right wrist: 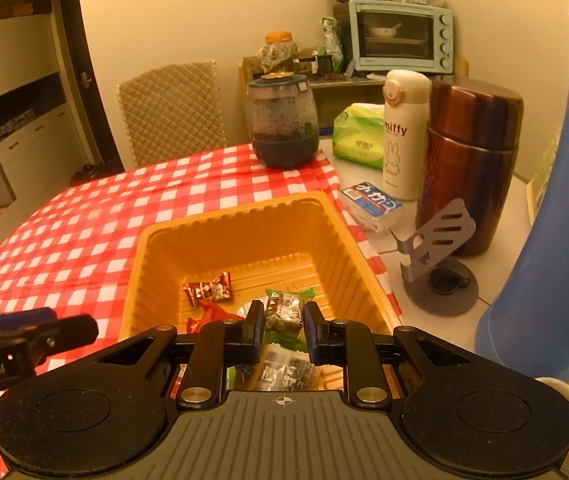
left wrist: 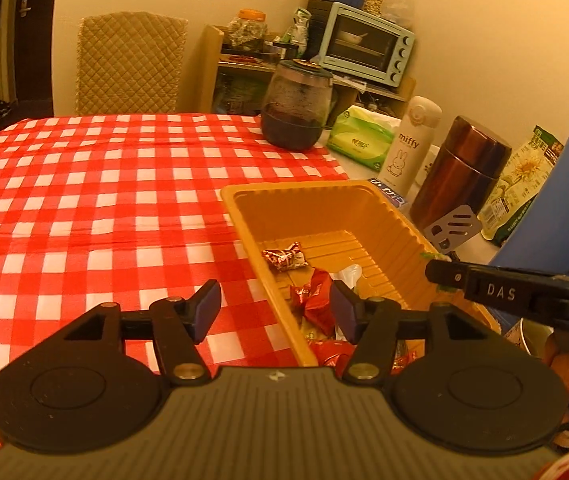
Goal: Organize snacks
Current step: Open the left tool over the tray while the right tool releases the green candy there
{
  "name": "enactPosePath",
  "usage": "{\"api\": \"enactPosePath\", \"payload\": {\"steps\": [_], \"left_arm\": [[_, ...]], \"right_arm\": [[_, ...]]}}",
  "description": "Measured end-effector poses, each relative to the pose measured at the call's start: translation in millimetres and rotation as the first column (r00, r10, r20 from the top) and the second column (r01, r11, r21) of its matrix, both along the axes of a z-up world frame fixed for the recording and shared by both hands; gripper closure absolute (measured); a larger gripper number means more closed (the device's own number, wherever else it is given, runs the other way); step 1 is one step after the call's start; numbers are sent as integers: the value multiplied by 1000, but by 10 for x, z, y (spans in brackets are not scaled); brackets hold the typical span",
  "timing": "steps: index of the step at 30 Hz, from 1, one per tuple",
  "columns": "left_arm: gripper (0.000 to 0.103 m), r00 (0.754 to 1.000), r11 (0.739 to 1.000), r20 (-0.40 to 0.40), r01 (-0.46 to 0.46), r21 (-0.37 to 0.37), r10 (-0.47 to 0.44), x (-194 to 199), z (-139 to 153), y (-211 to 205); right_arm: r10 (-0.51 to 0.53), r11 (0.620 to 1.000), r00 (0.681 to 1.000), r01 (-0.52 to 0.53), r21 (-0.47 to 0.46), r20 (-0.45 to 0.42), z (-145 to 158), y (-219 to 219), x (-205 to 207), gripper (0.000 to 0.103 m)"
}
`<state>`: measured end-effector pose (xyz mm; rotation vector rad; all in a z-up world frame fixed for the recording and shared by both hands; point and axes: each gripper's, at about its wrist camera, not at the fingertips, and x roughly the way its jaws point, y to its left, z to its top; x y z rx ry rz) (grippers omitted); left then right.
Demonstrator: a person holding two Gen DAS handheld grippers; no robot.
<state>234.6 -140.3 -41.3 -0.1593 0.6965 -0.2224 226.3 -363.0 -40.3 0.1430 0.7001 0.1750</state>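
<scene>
Right gripper [right wrist: 283, 322] clenches a green-wrapped snack [right wrist: 284, 308] above the orange tray [right wrist: 240, 216]; left gripper [left wrist: 275, 306], at nine o'clock, hangs released, straddling the tray's wall

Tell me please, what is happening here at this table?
A person is sorting snacks into an orange tray on the checkered tablecloth. The right hand-held gripper holds a green-wrapped snack over the tray. The left hand-held gripper is open and empty, at the tray's near edge. Some red-wrapped candies already lie inside the tray.
</scene>
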Motion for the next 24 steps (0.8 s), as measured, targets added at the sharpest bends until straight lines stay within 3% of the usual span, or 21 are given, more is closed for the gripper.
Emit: {"api": "enactPosePath", "payload": {"steps": [24], "left_arm": [[43,1000,1000,-10,-21,-13,21,250,-118,48]], "right_arm": [[20,1000,1000,-20,-18,-5,-132,115,405,81]]}}
